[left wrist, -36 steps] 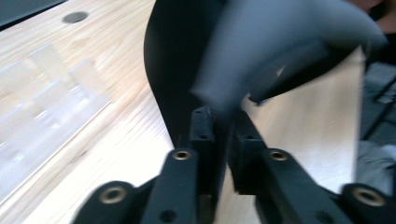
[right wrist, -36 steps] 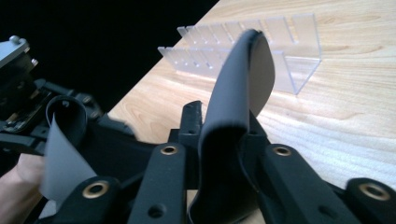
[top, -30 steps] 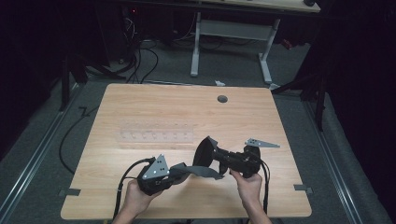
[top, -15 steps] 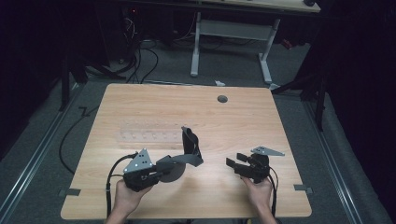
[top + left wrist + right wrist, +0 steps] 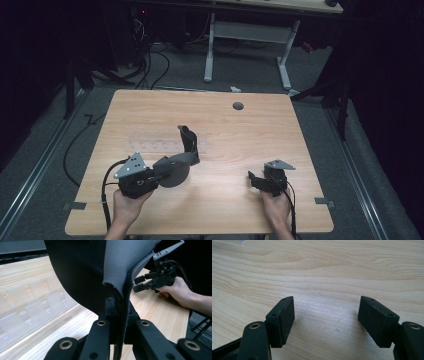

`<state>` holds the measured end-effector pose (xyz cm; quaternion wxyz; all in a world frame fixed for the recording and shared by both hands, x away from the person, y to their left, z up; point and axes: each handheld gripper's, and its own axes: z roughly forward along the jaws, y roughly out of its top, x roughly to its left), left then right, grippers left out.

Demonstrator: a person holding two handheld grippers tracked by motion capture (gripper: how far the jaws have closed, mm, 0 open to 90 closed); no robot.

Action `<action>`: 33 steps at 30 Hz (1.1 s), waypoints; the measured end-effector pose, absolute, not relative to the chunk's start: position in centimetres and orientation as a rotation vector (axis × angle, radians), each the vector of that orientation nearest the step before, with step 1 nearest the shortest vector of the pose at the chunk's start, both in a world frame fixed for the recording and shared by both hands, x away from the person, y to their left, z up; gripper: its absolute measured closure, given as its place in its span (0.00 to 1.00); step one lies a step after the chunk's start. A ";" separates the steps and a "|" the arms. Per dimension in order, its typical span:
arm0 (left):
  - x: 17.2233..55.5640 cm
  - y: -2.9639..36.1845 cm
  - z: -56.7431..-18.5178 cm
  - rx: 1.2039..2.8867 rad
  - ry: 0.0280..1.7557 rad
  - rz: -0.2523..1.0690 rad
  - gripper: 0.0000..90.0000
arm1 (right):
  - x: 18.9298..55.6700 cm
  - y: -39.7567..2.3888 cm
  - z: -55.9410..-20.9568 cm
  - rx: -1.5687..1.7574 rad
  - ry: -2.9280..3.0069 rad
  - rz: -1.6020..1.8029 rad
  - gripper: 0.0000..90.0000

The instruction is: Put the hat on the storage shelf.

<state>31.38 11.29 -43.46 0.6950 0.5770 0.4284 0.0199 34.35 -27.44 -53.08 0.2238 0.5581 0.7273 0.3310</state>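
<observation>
Lower left of the high view: the left hand holds the left gripper low over the table, jaws clamped on a dark cloth. The left gripper view confirms the grip: the two jaws meet on a folded edge of the cloth, grey on one face and black on the other, so the pinch takes a doubled layer. My guess is that the fold is gripped so the cloth can be lifted or opened without slipping. Part of the cloth rises as a narrow upright strip near frame centre, which suggests some stiffness; what kind of item it is I cannot tell. Lower right: the right hand rests the right gripper on or just above the wood, well apart from the cloth. The right gripper view shows its jaws spread wide with nothing between them, bare wood grain beyond, probably a waiting posture, pointed toward the cloth for a second grip. Farther up, left of centre, a clear plastic tray with small compartments lies flat, just beside the cloth; contents not discernible. Near the far edge, a round cable hole. Beyond, a desk frame and floor cables in the dark. No brand, label or legible writing anywhere.
</observation>
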 end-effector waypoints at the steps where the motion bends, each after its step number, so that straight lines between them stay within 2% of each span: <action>1: 31.4 11.3 -43.5 1.288 0.956 0.044 0.96 | 34.3 -27.4 -53.1 1.540 2.007 0.914 0.33; 20: 32.7 15.7 -41.9 1.174 1.021 0.144 0.96 | 34.3 -26.9 -53.1 1.494 2.025 0.847 0.34; 33: 33.6 17.4 -41.5 1.147 1.063 0.180 0.96 | 34.2 -26.9 -53.1 1.486 2.033 0.849 0.33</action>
